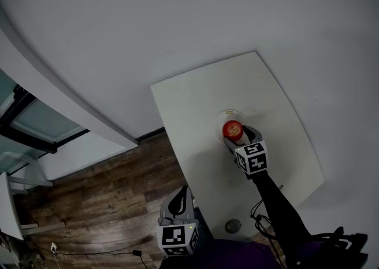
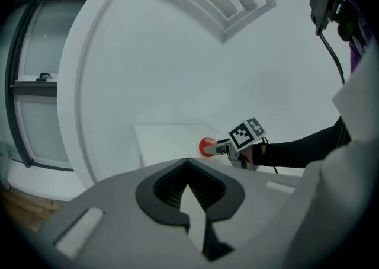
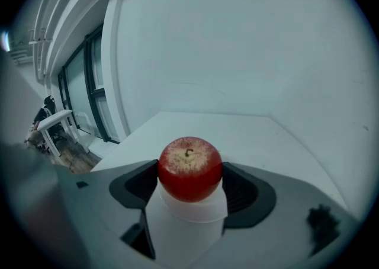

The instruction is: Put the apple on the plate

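From above, the white counter (image 1: 195, 105) is a smooth slab with rounded corners. Its left edge drops off to a plank wood floor (image 1: 100, 197), and a plain white wall (image 1: 177, 13) lies beyond its far edge. There's plenty of bare surface all round the plate (image 1: 227, 113), a pale round dish near the middle. The red apple (image 1: 233, 129) is right over it, pinched from the near side by the right claw (image 1: 235, 136). The marker cube (image 1: 253, 158) and a black sleeve (image 1: 278, 202) trail back from there. I can't tell whether the apple's base touches the plate. The left claw (image 1: 181, 195) hangs off the counter's left edge, over the floor and well apart from the apple. A small round grey disc (image 1: 233, 226) lies by the near edge.

Now the left gripper view. Its own dark ribbed tips are pressed together, with nothing between them. Far ahead, the apple sits in the other claw, low over the counter.

Then the right gripper view. The apple fills the middle, round and glossy, with pale speckles on top. Its stem pit faces straight up, so its axis is upright. Black ribbed pads (image 3: 137, 186) squeeze it from both sides. Open white counter runs on to the wall beyond.
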Tool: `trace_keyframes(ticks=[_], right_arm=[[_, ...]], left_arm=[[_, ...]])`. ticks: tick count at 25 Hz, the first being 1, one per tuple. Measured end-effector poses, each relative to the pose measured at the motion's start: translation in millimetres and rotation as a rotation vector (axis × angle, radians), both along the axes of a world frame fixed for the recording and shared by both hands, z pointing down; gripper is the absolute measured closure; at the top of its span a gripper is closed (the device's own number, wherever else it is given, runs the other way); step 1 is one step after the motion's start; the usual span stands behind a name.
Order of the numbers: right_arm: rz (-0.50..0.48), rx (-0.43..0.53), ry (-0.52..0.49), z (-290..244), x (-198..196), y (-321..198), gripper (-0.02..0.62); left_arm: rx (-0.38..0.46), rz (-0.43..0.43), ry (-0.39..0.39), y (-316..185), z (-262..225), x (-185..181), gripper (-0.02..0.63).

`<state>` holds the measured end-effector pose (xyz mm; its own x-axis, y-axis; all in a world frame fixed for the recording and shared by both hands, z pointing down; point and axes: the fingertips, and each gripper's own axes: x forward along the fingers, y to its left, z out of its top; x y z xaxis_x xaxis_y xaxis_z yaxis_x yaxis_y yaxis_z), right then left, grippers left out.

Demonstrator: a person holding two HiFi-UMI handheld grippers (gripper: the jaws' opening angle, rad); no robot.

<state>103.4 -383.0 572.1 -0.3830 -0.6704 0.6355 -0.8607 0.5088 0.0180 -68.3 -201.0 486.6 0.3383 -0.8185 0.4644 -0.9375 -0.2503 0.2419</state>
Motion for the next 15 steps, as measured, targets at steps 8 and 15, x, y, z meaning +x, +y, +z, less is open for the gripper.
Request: trace_keyframes(ticks=[8,15], right_arm=[[-0.012,-0.016,0.018,8,2,-9,0.247],[-0.018,-0.028,0.014,10,0,-11,0.247]], left_arm=[[-0.011,0.011,0.006,-6,7,6,0.598],[-0.027,0.013,-0.002,-8,8,7,0.598]])
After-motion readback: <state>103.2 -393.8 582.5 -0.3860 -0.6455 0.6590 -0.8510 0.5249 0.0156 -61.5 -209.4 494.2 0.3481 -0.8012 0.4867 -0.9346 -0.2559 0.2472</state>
